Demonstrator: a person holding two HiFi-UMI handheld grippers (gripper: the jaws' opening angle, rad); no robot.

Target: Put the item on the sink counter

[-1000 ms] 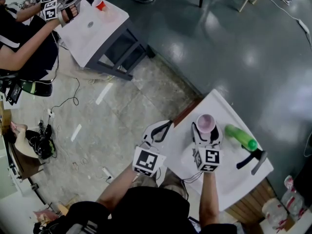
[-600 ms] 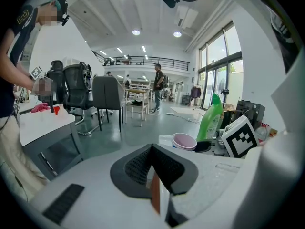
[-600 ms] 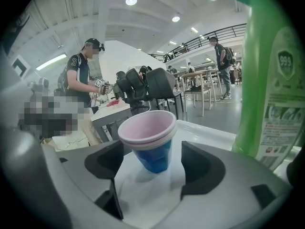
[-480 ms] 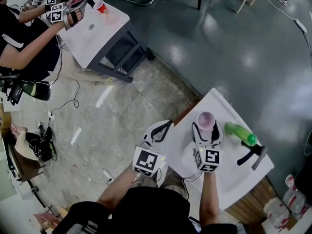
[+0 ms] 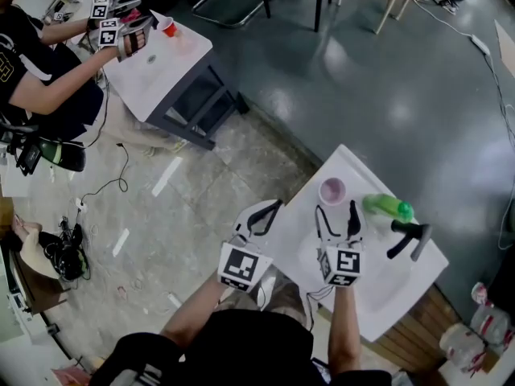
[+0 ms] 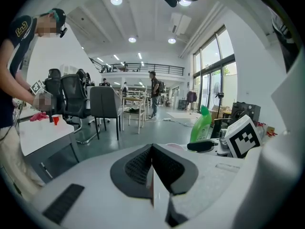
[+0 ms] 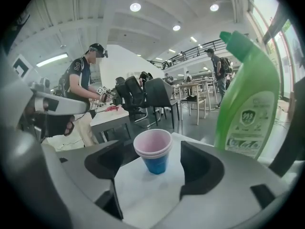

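Reading the green bottle [image 7: 250, 104], I make out "999" in a shield on its label. The cup [image 7: 153, 151], pink inside and blue outside, stands upright on the white counter [image 5: 378, 288] near that bottle, just ahead of my right tongs [image 5: 335, 211], whose jaws are spread and clear of it. My left tongs [image 5: 273, 207] are pressed together, empty.

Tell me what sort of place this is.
Probably an open office or lab hall staged for recording, not a real bathroom: the sink counter with its black faucet stands alone on bare floor, office chairs and a mezzanine railing show behind, and another person works at a white table.
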